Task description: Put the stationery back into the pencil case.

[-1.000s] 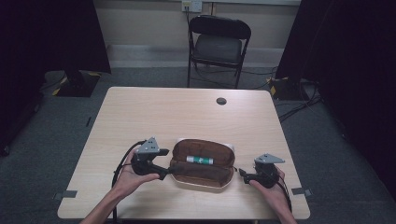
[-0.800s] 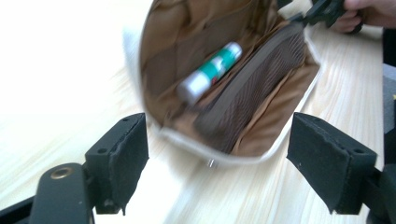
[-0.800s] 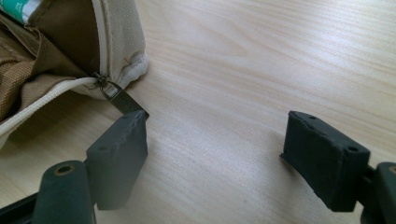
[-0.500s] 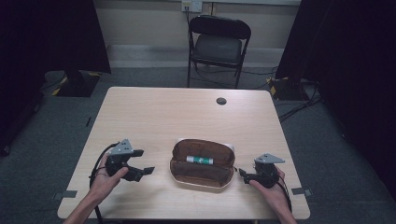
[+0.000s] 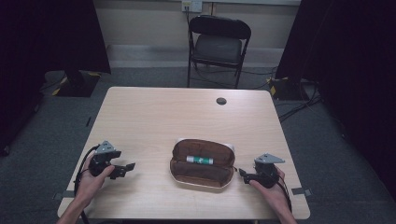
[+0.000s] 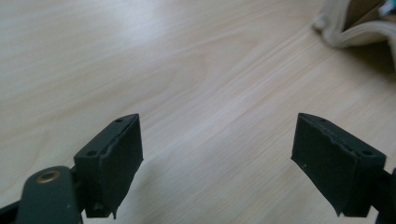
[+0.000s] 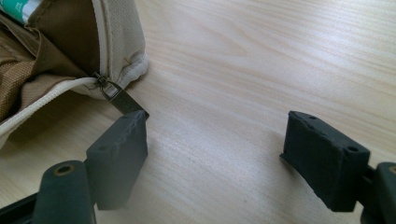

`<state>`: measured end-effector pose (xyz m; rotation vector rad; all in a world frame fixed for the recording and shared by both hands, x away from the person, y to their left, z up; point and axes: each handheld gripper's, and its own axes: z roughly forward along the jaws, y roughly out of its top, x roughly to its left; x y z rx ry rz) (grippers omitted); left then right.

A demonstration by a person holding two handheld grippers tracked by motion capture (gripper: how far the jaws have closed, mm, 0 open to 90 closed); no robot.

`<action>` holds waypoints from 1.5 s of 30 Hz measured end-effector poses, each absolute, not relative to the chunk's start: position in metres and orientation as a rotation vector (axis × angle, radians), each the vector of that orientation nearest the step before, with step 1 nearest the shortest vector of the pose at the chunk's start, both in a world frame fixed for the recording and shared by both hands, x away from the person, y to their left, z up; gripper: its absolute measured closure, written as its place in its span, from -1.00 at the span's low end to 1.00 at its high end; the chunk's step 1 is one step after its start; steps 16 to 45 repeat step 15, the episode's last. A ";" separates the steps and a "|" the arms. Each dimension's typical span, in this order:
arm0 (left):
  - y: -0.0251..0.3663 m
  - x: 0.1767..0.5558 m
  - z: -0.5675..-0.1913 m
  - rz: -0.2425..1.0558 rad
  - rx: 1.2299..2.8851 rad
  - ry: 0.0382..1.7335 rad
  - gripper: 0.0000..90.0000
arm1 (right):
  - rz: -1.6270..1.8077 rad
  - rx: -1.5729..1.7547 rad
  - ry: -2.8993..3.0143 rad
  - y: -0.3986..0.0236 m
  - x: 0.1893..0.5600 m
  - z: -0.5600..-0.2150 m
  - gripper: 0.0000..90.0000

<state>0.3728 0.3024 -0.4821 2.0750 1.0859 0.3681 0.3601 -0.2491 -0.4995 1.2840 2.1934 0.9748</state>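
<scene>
Resting on the near half of the table (image 5: 154, 116), an open pouch (image 5: 201, 164) lies with its brown lining up and a small tube (image 5: 200, 159) with a green and white label inside. The left tongs (image 5: 122, 169) sit well apart from the pouch toward the table's left edge, jaws spread wide over bare wood and holding nothing; in the left gripper view only a cream corner of the pouch (image 6: 355, 28) peeks in at the upper right. The right tongs (image 5: 243, 173) are just beside the pouch's right end, jaws also spread and empty. In the right gripper view the metal zipper pull (image 7: 122, 99) lies on the wood with its tip touching or all but touching 1 jaw.

Risks, as a judgement: if the right tongs close from here, they would likely catch only air, or nudge the flat pull aside, since it lies outside the gap. With nothing pinning the pouch, a tug on the zipper could drag the whole thing across the table and roll the tube out.

Writing on the tube's label is too small and cut off to read; no brand can be made out.
</scene>
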 end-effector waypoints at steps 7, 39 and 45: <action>0.307 0.375 -0.497 0.448 2.114 1.135 -0.65 | 0.975 1.284 2.193 -0.249 0.360 -0.499 -0.54; 0.309 0.376 -0.502 0.488 2.092 1.104 -0.75 | 0.972 1.282 2.192 -0.249 0.361 -0.500 -0.55; 0.309 0.376 -0.502 0.488 2.092 1.104 -0.75 | 0.972 1.282 2.192 -0.249 0.361 -0.500 -0.55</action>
